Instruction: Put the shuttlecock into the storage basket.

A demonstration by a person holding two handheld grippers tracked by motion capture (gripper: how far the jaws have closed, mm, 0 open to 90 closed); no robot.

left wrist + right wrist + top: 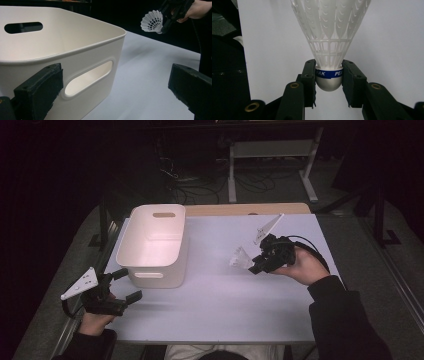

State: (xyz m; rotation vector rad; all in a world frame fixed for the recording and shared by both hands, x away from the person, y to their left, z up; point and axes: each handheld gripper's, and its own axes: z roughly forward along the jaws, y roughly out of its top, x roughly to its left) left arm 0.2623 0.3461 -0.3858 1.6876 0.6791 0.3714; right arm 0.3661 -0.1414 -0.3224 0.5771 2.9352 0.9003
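Observation:
A white plastic shuttlecock (329,37) with a blue band on its rounded cork base sits between the jaws of my right gripper (329,77), which is shut on that base. In the high view the right gripper (252,262) hovers above the right half of the white table (215,305) with the shuttlecock (241,258) pointing left. The left gripper view catches the shuttlecock (152,22) far off at the top right. My left gripper (131,285) stands open near the table's front left corner, close to the white bin (152,242), nothing between its pads (41,87).
The white bin (75,50) has cut-out handles and looks empty inside. A strip of wooden surface (245,209) lies beyond the table's far edge. Dark floor, cables and a white desk frame (272,165) are behind.

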